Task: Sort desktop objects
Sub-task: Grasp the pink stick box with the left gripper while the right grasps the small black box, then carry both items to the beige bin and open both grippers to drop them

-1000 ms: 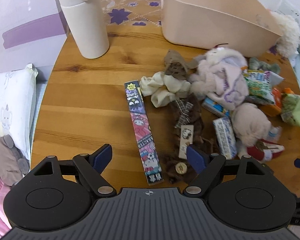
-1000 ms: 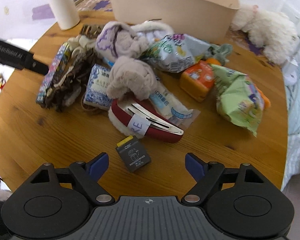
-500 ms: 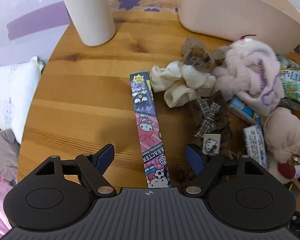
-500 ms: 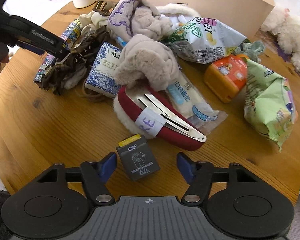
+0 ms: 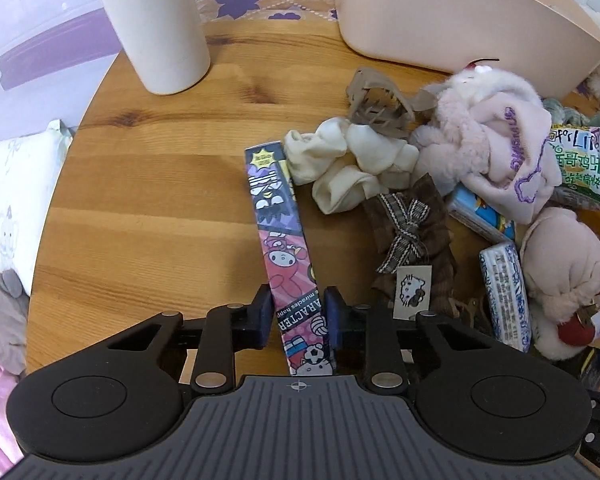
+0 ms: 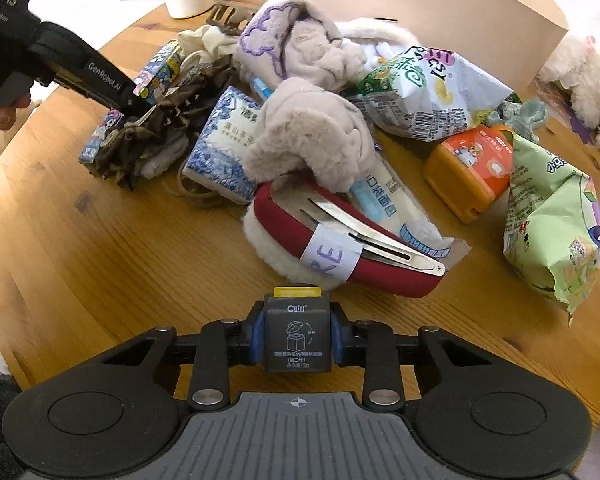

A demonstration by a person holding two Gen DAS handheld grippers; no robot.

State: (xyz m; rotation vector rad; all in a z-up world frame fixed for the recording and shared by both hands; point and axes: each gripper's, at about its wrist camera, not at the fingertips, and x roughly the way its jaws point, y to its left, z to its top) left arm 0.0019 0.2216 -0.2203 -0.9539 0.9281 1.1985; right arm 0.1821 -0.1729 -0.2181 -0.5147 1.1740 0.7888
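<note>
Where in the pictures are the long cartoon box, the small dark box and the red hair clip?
long cartoon box [image 5: 278, 216], left wrist view, middle of its printed top face
small dark box [image 6: 297, 334], right wrist view, centre of its front label
red hair clip [image 6: 384, 276], right wrist view, red fabric edge

Both grippers have dropped closer to the table and their jaws have just been closing. The left gripper [image 5: 298, 322], wide open a second ago, now pinches the near end of the long cartoon box [image 5: 286, 248]; the right gripper [image 6: 297, 338] now clamps the small black packet [image 6: 297, 336], squared up between its pads
</note>
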